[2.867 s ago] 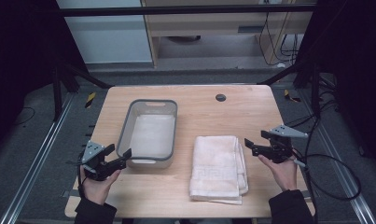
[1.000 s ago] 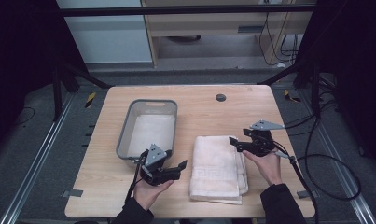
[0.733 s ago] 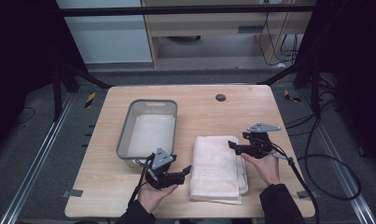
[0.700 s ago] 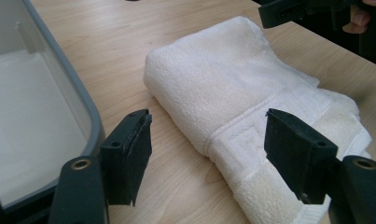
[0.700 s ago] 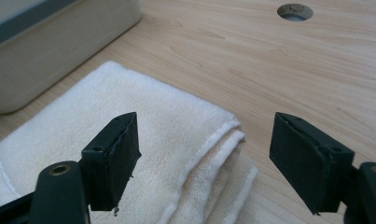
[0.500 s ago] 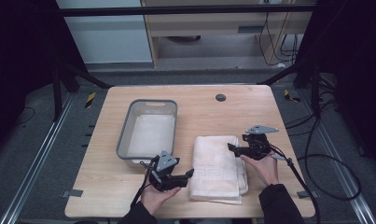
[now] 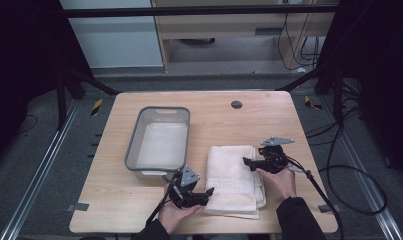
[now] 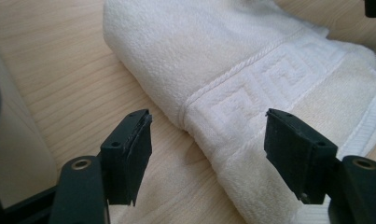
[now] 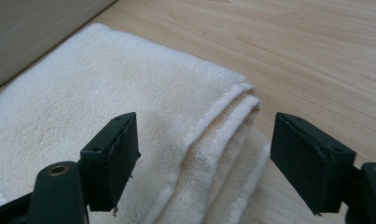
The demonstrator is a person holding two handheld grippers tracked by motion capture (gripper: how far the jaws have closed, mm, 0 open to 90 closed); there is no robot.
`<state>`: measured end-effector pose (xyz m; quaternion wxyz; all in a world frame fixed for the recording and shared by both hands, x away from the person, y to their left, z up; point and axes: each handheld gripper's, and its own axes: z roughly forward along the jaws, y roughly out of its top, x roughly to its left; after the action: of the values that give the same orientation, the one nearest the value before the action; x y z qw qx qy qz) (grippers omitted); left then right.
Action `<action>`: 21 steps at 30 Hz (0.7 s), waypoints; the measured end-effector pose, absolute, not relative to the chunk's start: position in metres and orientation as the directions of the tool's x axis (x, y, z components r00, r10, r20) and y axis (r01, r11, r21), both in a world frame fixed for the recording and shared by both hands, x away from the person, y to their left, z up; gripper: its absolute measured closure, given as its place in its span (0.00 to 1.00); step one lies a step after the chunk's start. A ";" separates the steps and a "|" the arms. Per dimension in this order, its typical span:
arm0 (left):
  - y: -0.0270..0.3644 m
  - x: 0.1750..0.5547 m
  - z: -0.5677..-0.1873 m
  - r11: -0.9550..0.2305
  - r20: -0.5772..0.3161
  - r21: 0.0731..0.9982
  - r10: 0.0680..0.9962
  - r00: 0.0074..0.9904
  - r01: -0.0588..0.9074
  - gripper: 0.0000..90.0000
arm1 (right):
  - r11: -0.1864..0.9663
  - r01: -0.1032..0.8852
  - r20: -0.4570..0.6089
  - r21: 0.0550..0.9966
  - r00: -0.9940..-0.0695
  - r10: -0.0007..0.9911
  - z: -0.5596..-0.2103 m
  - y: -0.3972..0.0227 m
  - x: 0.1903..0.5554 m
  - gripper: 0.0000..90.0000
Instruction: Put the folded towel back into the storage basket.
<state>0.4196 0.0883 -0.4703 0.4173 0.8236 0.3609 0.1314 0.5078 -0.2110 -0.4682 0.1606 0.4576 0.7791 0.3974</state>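
Observation:
A folded white towel (image 7: 236,180) lies on the wooden table (image 7: 114,210), right of a grey plastic bin (image 7: 159,142). My left gripper (image 7: 206,192) is low at the towel's near left edge and open. In the left gripper view, the folded edge of the towel (image 8: 232,84) with its woven key band lies between the left gripper's (image 8: 206,149) wide jaws, untouched. My right gripper (image 7: 246,162) hovers over the towel's far right part. Its jaws have just been opening. In the right gripper view, the right gripper (image 9: 204,158) straddles the layered corner of the towel (image 9: 106,107) without pressing it.
The bin holds a pale cloth or liner and stands just beyond my left hand; its wall shows as the bin (image 8: 8,140) and the bin (image 9: 36,28). A round black grommet (image 7: 236,104) sits near the table's far edge. A cable (image 7: 319,187) trails from the right gripper.
Both hands came in from the table's side edges to the towel. Over the last second the left gripper slid right and down to the towel's edge, and the right one sank toward it.

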 end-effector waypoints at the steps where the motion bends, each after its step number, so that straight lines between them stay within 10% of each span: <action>1: 0.086 0.420 -0.473 -0.394 -0.091 0.779 0.699 0.710 0.488 0.35 | 0.262 0.586 0.118 0.767 -0.530 0.840 -0.469 -0.211 0.508 0.27; 21: 0.072 0.429 -0.497 -0.429 -0.108 0.729 0.698 0.708 0.534 0.36 | 0.252 0.645 0.164 0.722 -0.513 0.842 -0.490 -0.212 0.515 0.30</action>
<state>0.4292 0.0723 -0.4966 0.3884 0.8386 0.3671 0.1053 0.5154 -0.2123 -0.4900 0.1288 0.4762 0.7806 0.3837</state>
